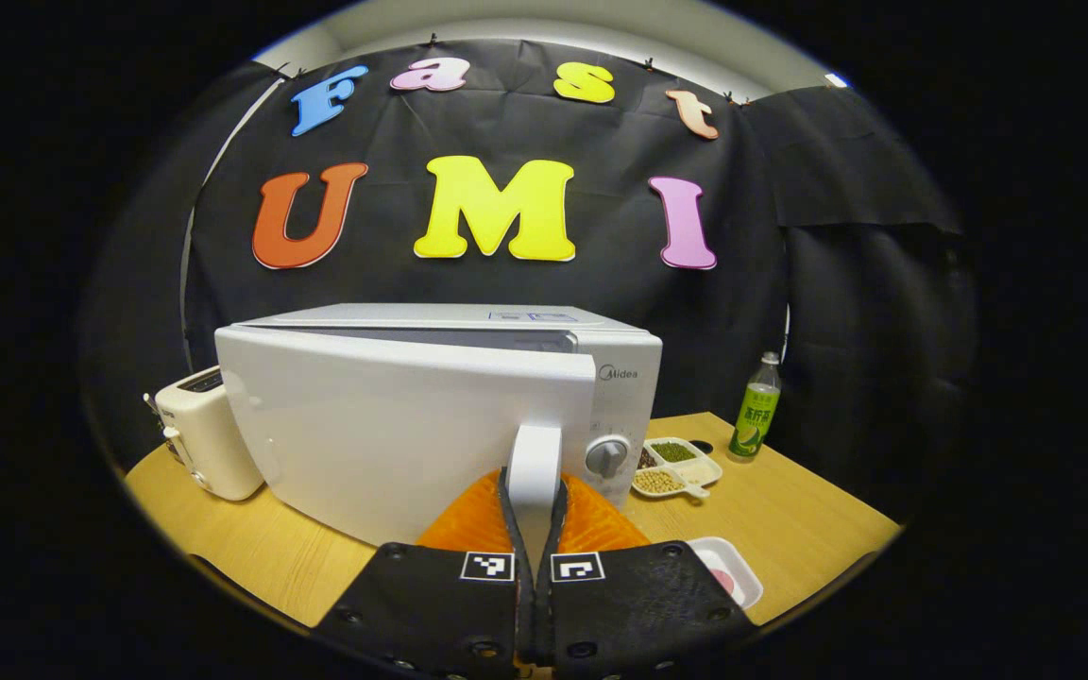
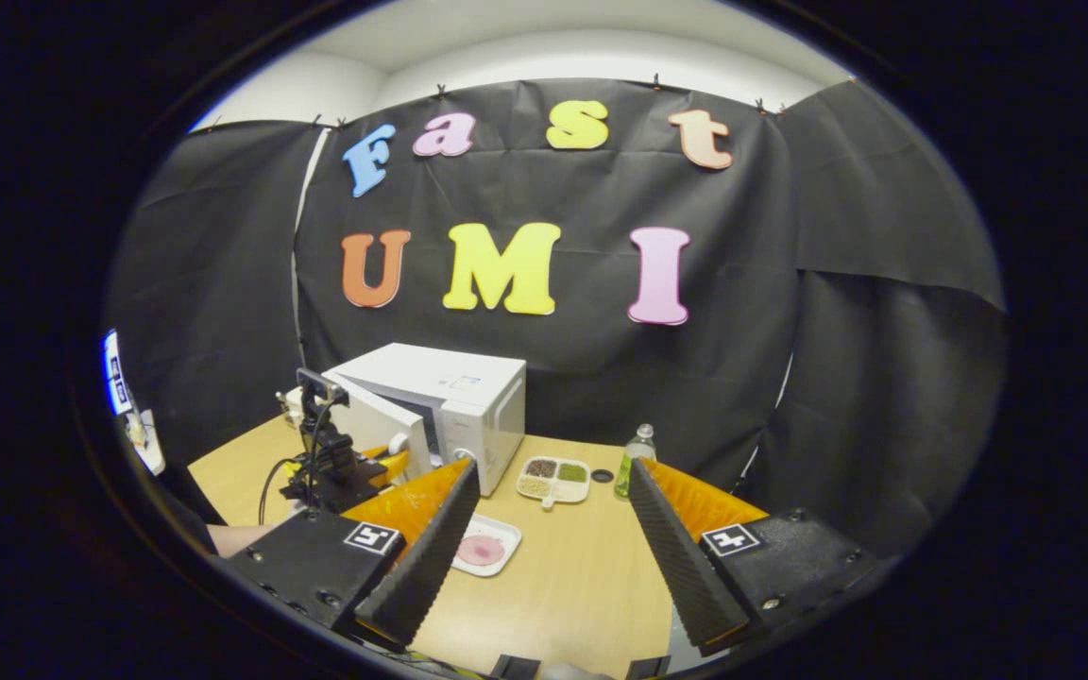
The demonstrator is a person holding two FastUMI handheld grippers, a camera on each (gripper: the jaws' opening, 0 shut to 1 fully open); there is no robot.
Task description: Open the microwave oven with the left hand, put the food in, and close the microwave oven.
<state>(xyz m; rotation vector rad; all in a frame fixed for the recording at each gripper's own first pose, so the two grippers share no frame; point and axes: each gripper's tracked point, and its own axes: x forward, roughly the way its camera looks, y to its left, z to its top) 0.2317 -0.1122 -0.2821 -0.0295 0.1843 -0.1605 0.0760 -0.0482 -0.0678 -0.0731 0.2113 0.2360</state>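
Observation:
A white microwave [image 1: 544, 326] [image 2: 468, 397] stands on the wooden table with its door [image 1: 393, 425] swung partly open toward me. My left gripper [image 1: 535, 505] is shut on the door's white handle [image 1: 535, 467]; from the right gripper view I see that left gripper [image 2: 383, 463] held at the door's edge. A white rectangular plate with pink food [image 2: 483, 548] [image 1: 728, 571] lies on the table in front of the microwave. My right gripper [image 2: 553, 519] hovers open above the table, nothing between its fingers, the plate just beyond its left finger.
A cream toaster [image 1: 204, 434] sits left of the microwave. A divided dish of beans and grains [image 1: 676, 466] [image 2: 553, 478] and a green bottle [image 1: 755, 408] [image 2: 637, 453] stand to the right. The table's front edge [image 1: 808, 586] curves close by.

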